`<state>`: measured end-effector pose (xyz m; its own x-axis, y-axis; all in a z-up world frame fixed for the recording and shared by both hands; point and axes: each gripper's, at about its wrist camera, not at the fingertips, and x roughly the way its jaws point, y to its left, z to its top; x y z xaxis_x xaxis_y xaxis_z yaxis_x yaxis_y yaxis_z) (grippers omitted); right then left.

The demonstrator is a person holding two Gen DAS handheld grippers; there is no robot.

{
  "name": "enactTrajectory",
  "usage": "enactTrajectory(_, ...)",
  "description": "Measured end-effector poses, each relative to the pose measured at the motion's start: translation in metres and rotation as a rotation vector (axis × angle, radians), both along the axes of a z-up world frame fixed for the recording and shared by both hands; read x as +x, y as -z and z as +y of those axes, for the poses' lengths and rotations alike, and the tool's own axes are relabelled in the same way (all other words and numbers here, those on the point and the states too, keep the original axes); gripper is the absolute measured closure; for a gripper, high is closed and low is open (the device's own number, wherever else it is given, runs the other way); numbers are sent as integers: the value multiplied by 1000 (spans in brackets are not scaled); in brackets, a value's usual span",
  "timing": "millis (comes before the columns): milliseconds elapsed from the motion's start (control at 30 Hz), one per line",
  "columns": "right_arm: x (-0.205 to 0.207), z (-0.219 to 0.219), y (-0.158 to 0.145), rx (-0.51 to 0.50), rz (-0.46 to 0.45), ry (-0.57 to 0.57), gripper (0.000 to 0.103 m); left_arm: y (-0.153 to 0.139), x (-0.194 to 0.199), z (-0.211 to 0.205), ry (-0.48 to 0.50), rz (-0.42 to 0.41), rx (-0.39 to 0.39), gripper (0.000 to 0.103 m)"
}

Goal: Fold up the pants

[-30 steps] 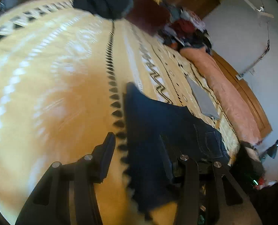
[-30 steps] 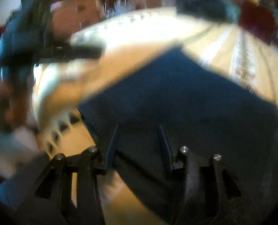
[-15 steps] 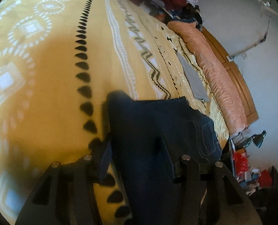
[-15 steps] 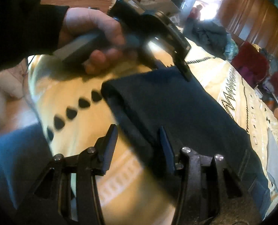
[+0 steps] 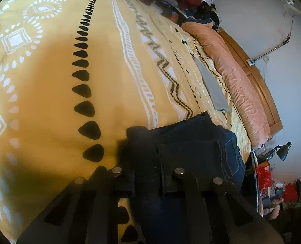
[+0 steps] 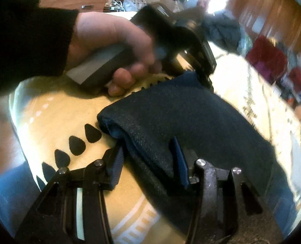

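Black sleeve [image 6: 28, 34], black tongs [image 6: 148, 162] — blue pads

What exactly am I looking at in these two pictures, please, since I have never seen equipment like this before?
There is no robot here: a person holds a hand-operated two-finger gripper in each hand, and each carries a wide-angle camera looking along its fingers. One picture comes from the left gripper, the other from the right gripper. In the right view you can also see the person's left hand around its tool. On the yellow patterned bedspread lie dark blue jeans, already folded over. Both grippers are closing, with the folded end of the jeans between their fingers: the left one at the far corner, the right one at the near edge. A pink quilt lies along the bed's far side.
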<state>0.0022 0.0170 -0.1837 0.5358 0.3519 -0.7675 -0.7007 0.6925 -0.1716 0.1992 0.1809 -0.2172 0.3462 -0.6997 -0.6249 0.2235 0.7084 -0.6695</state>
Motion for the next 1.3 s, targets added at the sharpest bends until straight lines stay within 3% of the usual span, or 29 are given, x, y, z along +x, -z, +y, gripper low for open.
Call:
enactTrajectory(100, 5, -4, -13, 44, 74, -3, 85, -5, -3, 8, -25, -7, -48, 90)
enactTrajectory(233, 1, 2, -32, 63, 98, -14, 88, -20, -13, 22, -39, -39, -98, 91)
enactTrajectory(333, -7, 16, -39, 73, 104, -33, 88, -35, -25, 44, -60, -69, -84, 91)
enactTrajectory(500, -32, 58, -65, 164, 85, -145, 88, -37, -54, 112, -180, -43, -74, 91)
enactTrajectory(667, -29, 46, -84, 282, 135, -149, 89, -69, -65, 103, -186, -93, -56, 91)
enactTrajectory(833, -31, -49, -115, 476, 149, -41, 90, -136, -52, 28, -85, -224, -87, 91)
enactTrajectory(1000, -30, -157, -125, 678, 211, 144, 90, -180, -26, -96, 90, -296, -52, 91)
enactTrajectory(1100, -33, -221, -115, 802, 260, 269, 90, -182, -14, -173, 177, -283, -43, 91)
enactTrajectory(1300, -27, -323, -83, 991, 332, 483, 90, -150, -2, -315, 288, -219, -40, 91)
